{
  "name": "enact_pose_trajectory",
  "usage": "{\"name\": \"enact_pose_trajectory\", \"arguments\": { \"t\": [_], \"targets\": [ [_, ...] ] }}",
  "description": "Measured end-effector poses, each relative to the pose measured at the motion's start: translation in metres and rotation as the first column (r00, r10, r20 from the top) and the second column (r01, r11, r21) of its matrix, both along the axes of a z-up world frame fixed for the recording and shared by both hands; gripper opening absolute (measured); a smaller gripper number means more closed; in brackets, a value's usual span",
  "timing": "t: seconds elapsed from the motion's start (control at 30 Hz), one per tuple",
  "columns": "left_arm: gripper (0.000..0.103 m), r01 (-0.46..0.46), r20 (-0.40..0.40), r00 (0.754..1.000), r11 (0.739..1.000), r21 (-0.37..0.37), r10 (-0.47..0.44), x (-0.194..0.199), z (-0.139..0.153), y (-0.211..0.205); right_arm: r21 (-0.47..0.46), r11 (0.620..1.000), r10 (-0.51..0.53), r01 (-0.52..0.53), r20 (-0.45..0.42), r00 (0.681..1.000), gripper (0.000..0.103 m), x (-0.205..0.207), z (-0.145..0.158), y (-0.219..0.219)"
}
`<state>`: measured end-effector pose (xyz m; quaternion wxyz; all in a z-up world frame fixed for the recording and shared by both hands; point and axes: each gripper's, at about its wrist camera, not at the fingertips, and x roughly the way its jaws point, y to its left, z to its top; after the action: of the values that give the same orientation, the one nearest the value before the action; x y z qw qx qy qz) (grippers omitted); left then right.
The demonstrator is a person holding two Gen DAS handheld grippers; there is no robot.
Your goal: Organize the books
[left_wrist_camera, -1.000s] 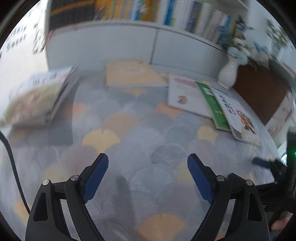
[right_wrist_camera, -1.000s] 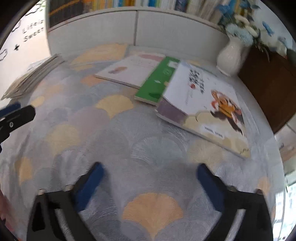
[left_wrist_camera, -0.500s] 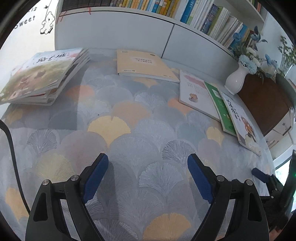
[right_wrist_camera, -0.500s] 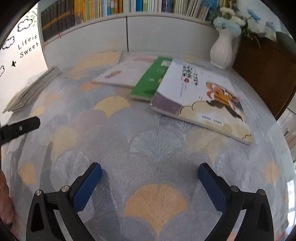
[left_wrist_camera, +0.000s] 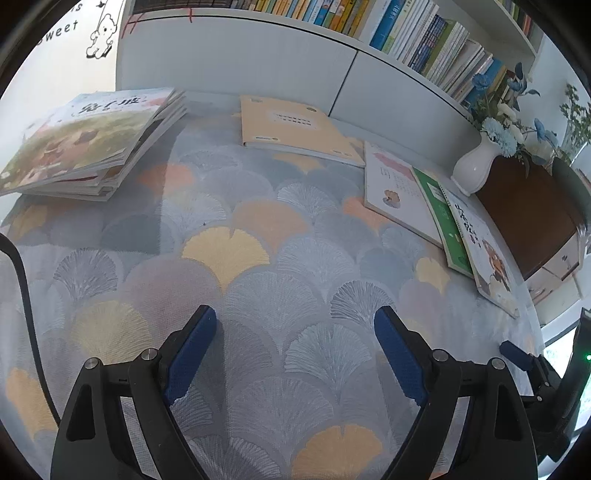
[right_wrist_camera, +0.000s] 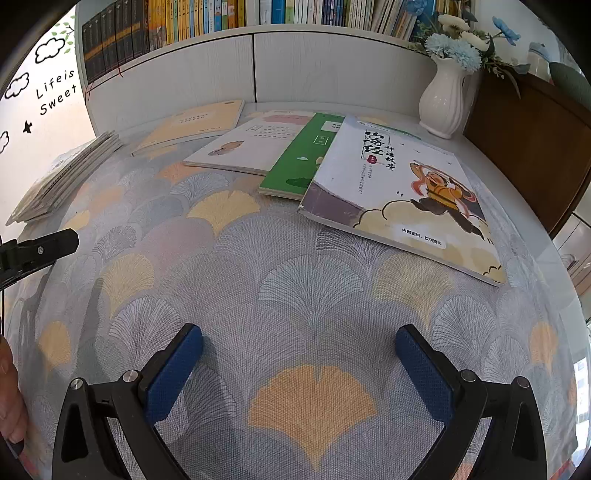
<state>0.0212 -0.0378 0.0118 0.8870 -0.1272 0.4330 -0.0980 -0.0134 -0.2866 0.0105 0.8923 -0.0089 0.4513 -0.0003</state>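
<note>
Loose books lie on a table covered in a fan-patterned cloth. A stack of picture books sits far left, also seen edge-on as the stack. A yellow book lies at the back. A white-pink book, a green book and a white book with a cartoon monkey overlap at the right. My left gripper hovers open over bare cloth, nothing between its blue pads. My right gripper is open too, short of the monkey book.
A white vase of blue flowers stands at the back right beside a brown cabinet. A bookshelf full of upright books runs along the white back panel. A black cable hangs at the left.
Both views have tilted and rolled slightly, and the early motion blur is gone. The books lie where they were. Both grippers keep the same wide opening.
</note>
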Motion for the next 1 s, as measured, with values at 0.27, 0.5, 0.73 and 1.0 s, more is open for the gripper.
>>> {"name": "enact_pose_trajectory", "arguments": {
  "t": [0.27,0.5,0.73,1.0],
  "targets": [
    [0.087,0.003,-0.003,1.000,1.000,0.017,-0.003,0.0005,-0.0008,-0.0021,0.000,1.000,0.000,0.000,0.000,1.000,0.103,0.0001,0.0001,-0.0001],
    [0.088,0.005,-0.003,1.000,1.000,0.012,-0.005,0.0011,-0.0015,-0.0012,0.000,1.000,0.001,-0.001,0.000,1.000,0.103,0.0001,0.0000,-0.0001],
    [0.089,0.010,-0.005,1.000,0.999,0.043,-0.010,0.0014,-0.0017,-0.0042,0.000,1.000,0.001,-0.001,0.000,1.000,0.103,0.0001,0.0000,-0.0002],
    [0.089,-0.017,0.008,1.000,0.997,0.077,0.017,0.0002,0.0019,-0.0068,0.000,1.000,-0.006,0.006,0.000,1.000,0.103,0.0000,0.0000,-0.0001]
  ]
}}
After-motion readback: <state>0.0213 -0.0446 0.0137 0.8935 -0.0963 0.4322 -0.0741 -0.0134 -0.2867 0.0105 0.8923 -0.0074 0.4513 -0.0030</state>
